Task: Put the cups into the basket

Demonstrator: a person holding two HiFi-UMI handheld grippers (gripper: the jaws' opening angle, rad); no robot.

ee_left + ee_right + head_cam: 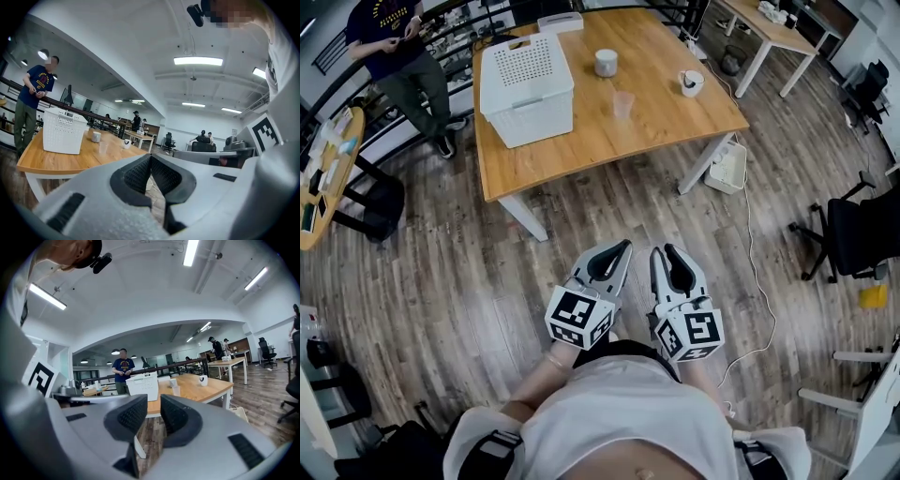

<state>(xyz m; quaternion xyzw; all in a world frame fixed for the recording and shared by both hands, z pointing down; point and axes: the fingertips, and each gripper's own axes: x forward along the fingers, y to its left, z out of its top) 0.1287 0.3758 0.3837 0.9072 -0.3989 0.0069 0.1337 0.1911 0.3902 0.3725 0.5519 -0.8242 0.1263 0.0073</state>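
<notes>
Head view: the basket (530,122) stands at the table's (581,155) left end. A grey cup (606,62) is near the far edge, a clear cup (623,104) mid-table and a white mug (692,82) by the right edge. The left gripper (622,247) and right gripper (666,251) hang over open floor (487,272), well short of the near edge.

Left gripper view: pads pressed together, empty.

Right gripper view: pads slightly apart, nothing between.
</notes>
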